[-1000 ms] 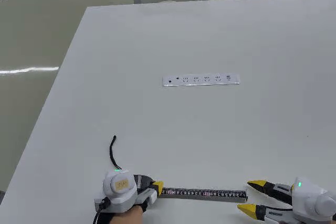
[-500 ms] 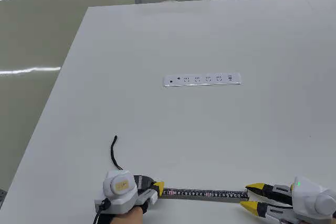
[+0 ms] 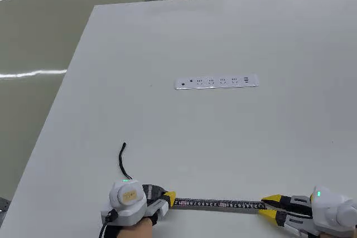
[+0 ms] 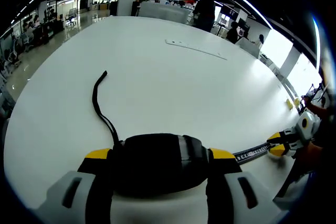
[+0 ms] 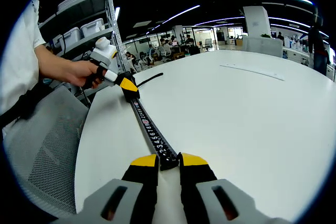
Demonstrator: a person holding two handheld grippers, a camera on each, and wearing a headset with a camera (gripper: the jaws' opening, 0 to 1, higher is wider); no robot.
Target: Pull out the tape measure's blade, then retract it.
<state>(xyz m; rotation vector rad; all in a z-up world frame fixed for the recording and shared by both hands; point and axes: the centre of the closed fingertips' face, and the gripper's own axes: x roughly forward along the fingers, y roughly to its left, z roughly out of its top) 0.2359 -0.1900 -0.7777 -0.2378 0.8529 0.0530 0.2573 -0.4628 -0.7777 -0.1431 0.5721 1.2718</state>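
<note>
The black tape measure (image 4: 157, 163) sits between the jaws of my left gripper (image 4: 160, 154), which is shut on its case. In the head view this left gripper (image 3: 165, 199) is at the bottom left, near the table's front edge. The blade (image 3: 217, 203) runs out flat to the right, just above the white table. My right gripper (image 3: 268, 207) is shut on the blade's end. In the right gripper view the blade (image 5: 149, 129) leads from my right gripper (image 5: 168, 160) away to the left gripper (image 5: 126, 85). A black wrist strap (image 3: 120, 160) trails from the case across the table.
A white power strip (image 3: 216, 82) lies flat near the middle of the white table (image 3: 167, 43). The table's left edge (image 3: 58, 93) drops to a shiny floor. A person's hand and forearm (image 5: 63, 69) hold the left gripper beside a grey mesh chair (image 5: 37, 150).
My right gripper's jaws, wide apart around the blade's end a second ago, have come together on it. The left gripper and tape measure have stayed put.
</note>
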